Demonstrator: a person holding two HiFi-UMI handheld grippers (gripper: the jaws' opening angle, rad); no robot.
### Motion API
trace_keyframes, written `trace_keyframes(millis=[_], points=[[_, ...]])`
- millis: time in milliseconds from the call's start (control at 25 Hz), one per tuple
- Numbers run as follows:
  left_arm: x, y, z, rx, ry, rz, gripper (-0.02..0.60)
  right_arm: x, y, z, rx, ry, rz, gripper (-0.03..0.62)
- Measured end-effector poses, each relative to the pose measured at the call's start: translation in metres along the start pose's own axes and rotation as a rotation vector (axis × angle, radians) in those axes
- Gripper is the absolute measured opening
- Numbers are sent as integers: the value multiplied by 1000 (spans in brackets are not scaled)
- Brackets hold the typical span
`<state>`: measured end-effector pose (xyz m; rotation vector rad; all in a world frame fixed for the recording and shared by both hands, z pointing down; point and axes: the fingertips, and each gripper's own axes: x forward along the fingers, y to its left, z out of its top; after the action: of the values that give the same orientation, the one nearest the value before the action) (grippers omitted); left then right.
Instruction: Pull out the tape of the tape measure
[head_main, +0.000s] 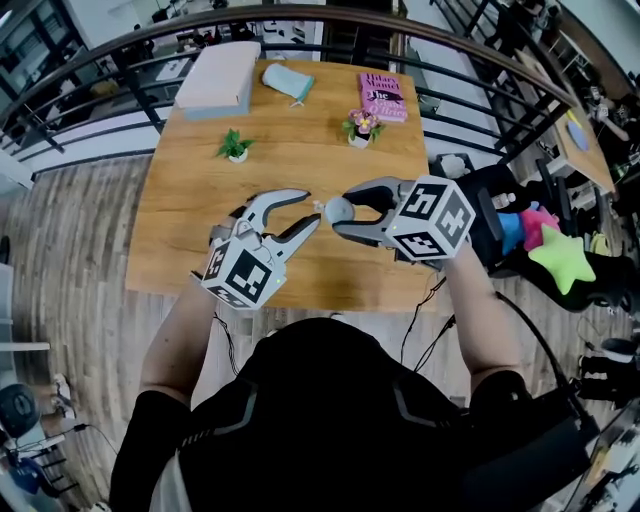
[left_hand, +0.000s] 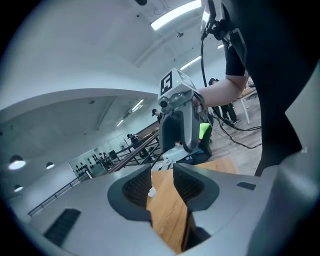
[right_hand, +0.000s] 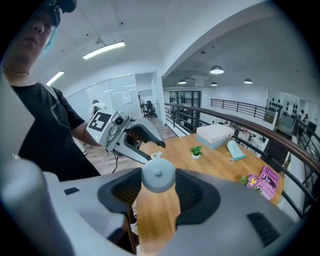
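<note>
Right gripper (right_hand: 158, 187) on tape measure (right_hand: 158, 173)

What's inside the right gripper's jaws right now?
The round blue-grey tape measure, clamped between both pads of the right gripper. Its white pull tab pokes out toward the left gripper. The pads cover the case's sides.

Wooden table (head_main: 300, 160) — pink book (head_main: 383, 97), potted plant (head_main: 235, 147).
</note>
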<state>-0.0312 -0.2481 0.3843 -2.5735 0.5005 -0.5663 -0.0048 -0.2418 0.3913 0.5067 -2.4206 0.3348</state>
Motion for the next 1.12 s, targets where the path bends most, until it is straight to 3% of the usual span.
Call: trace_keyframes(millis=[200, 520, 760, 1120], points=[[2, -9, -2, 131, 56, -5, 115, 7, 2, -2, -9, 16, 43, 222], [4, -14, -11, 168, 136, 11, 94, 11, 4, -1, -5, 6, 86, 222], [0, -15, -15, 143, 164, 19, 43, 15, 8, -2, -17, 18, 107, 222], [-14, -8, -16, -66, 142, 27, 35, 17, 11, 5, -16, -15, 135, 222]])
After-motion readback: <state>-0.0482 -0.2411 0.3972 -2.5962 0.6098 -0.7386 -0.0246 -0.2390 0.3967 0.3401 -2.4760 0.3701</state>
